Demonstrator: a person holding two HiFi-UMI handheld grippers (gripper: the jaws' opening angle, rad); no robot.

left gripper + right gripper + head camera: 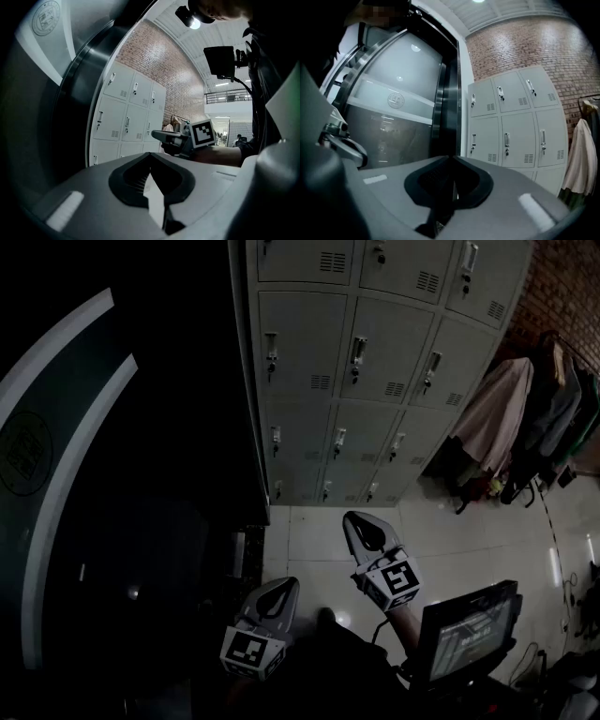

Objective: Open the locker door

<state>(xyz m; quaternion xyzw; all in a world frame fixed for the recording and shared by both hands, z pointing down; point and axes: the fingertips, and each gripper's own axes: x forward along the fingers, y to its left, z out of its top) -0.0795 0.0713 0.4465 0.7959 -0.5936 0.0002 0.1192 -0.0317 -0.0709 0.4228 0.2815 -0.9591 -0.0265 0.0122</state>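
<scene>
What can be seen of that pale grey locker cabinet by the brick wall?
The pale grey metal locker cabinet is a grid of three columns of doors, every one shut. Each door carries an upright handle and a slotted vent. It stands on the pale tiled floor before the red brick wall.

A locker room in a large building: a bank of grey metal lockers against a brick wall, coats hanging on a rail, a glossy tiled floor, and a glass door.
</scene>
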